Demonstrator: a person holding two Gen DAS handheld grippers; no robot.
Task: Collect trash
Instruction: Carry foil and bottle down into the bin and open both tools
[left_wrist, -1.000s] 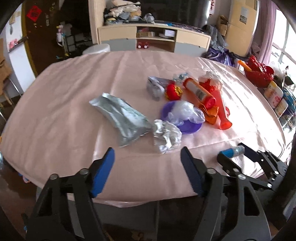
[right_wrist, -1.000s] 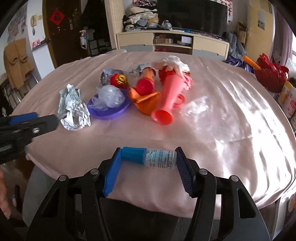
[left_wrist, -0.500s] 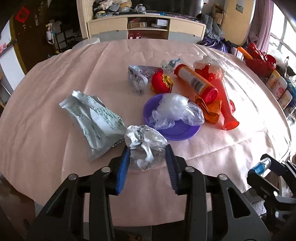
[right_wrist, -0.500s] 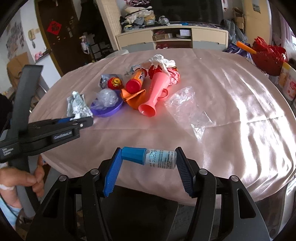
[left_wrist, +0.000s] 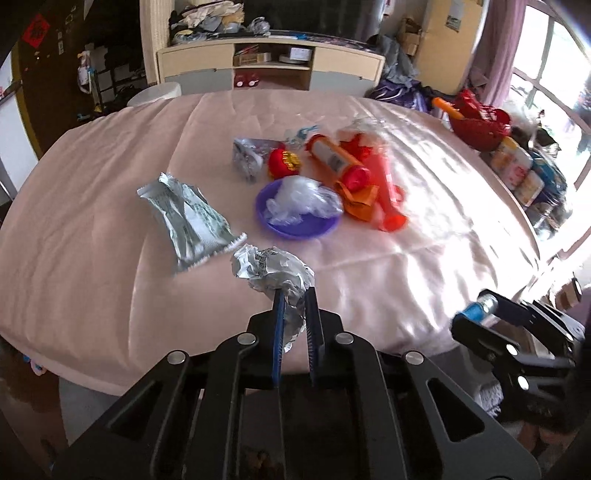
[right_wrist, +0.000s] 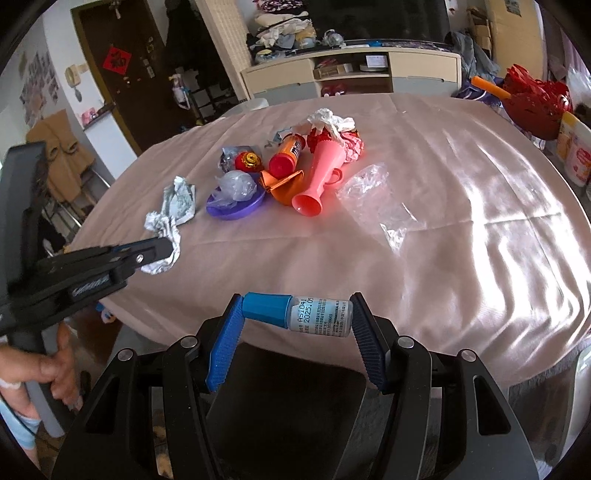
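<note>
My left gripper (left_wrist: 294, 295) is at the near edge of the pink table (left_wrist: 110, 258). Its jaws are closing and its blue pads pinch a crumpled foil wrapper (left_wrist: 273, 267). The right wrist view shows that wrapper (right_wrist: 162, 225) at the left gripper's tip (right_wrist: 162, 247). My right gripper (right_wrist: 295, 306) is shut on a small blue-capped bottle (right_wrist: 317, 320) held crosswise, off the table's front edge. On the cloth lie a flat silver packet (left_wrist: 188, 218), a purple plate (left_wrist: 295, 229) with a clear plastic wad (left_wrist: 303, 201), an orange tube (left_wrist: 332, 158), a coral horn (right_wrist: 317, 177) and a clear bag (right_wrist: 373, 199).
A red ornament (left_wrist: 282, 160) and a small foil pouch (left_wrist: 245, 157) lie behind the plate. A red basket (left_wrist: 480, 122) and cans (left_wrist: 517, 170) stand beyond the table's right side. A low cabinet (left_wrist: 269, 70) is at the back. A hand (right_wrist: 55, 373) holds the left gripper's handle.
My left gripper went from wide open, short of the foil wrapper, to straddling it and then pinching it tight. The right gripper kept its bottle and shifted slightly.
</note>
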